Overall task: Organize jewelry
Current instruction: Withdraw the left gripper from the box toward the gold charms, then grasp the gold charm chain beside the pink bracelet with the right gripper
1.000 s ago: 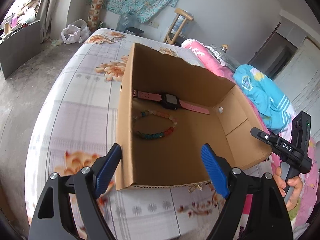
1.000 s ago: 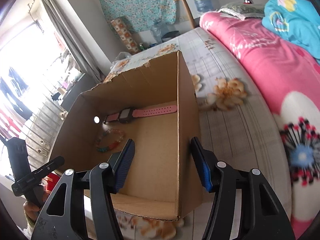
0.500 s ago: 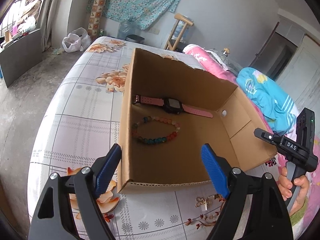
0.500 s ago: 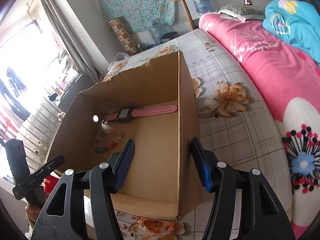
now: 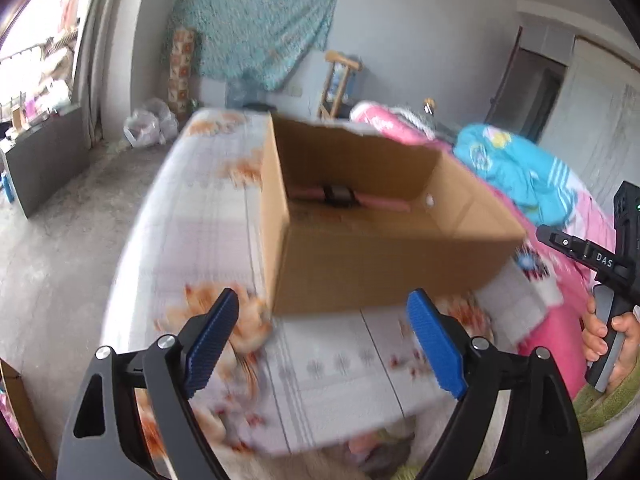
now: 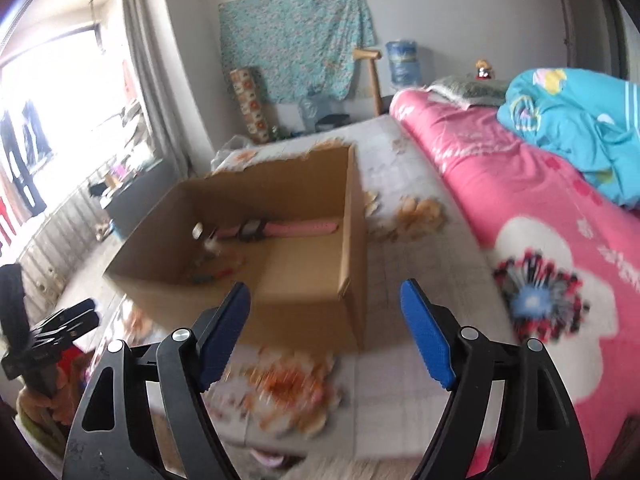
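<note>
A: Both cameras now sit further back from the cardboard box point(image 5: 384, 268) than a second ago; its front wall, which was between the fingers, lies beyond the tips, and the frames are motion-blurred.

B: Entries, largest first?

A: Bed with floral sheet point(image 5: 200, 232), bearing the box. Pink quilt point(image 6: 520, 208) alongside it to the right. Box: open-topped, upright, torn rim. Inside it, pink-strapped watch point(image 6: 280, 229) lying along the far wall; bead bracelet point(image 6: 212, 274) nearer the front, smeared in the right view, hidden by the box wall in the left.

B: Grippers?

A: Left gripper point(image 5: 326, 344): jaws spread wide and opening, nothing between them. Right gripper point(image 6: 326, 332): likewise widening, nothing between them, short of the box's near corner.

B: Step in hand?

A: By my reading, both pieces are stowed and the hands are empty, so this is a withdrawal between placements or at the end. No loose jewelry shows clearly on the sheet; the next move calls for finding any remaining piece, or resting.
</note>
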`<state>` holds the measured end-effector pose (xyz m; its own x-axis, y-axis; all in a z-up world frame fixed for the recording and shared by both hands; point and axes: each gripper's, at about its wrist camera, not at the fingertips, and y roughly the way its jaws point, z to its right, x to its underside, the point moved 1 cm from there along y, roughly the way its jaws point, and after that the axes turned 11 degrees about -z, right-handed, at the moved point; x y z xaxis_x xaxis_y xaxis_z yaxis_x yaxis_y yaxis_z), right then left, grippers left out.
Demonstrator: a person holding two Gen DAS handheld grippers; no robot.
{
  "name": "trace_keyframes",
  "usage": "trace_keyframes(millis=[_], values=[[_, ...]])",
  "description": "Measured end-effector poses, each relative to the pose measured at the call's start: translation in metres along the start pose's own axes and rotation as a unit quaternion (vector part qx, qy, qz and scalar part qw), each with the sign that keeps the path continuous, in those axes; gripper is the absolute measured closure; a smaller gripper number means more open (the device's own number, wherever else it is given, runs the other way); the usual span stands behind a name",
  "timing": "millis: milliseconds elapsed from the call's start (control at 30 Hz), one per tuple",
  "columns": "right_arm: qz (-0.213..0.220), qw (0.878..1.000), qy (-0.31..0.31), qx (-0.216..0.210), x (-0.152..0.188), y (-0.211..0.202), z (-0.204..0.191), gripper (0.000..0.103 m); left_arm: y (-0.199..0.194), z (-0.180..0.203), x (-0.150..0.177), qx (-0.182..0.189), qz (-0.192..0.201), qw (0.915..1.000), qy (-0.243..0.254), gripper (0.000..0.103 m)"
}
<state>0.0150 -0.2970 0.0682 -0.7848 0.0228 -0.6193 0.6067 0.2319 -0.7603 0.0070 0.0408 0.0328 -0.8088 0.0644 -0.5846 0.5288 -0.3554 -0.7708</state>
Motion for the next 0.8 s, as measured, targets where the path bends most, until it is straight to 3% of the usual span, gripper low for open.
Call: trace_keyframes(millis=[100,167,267,433,667,800], values=[[-0.052,0.997,-0.007,-0.055,0.023,0.017,-0.023,0.03,0.024,0.01,0.017,0.009,-0.043,0.999,0.005,0.019],[-0.082,0.993,-0.021,-0.084,0.032,0.034,-0.043,0.042,0.041,0.018,0.023,-0.013,-0.06,0.9979,0.023,0.019],[-0.128,0.985,-0.046,-0.105,0.037,0.063,-0.072,0.059,0.065,0.033,0.027,-0.076,-0.076,0.9918,0.068,0.019],[-0.177,0.976,-0.073,-0.101,0.038,0.096,-0.096,0.08,0.082,0.04,0.031,-0.103,-0.095,0.9854,0.096,0.019],[-0.187,0.974,-0.12,-0.034,0.03,0.116,-0.117,0.084,0.092,0.032,0.033,-0.111,-0.095,0.9862,0.078,0.005],[-0.189,0.971,-0.148,-0.003,0.031,0.123,-0.125,0.086,0.093,0.032,0.034,-0.108,-0.091,0.9867,0.081,0.005]])
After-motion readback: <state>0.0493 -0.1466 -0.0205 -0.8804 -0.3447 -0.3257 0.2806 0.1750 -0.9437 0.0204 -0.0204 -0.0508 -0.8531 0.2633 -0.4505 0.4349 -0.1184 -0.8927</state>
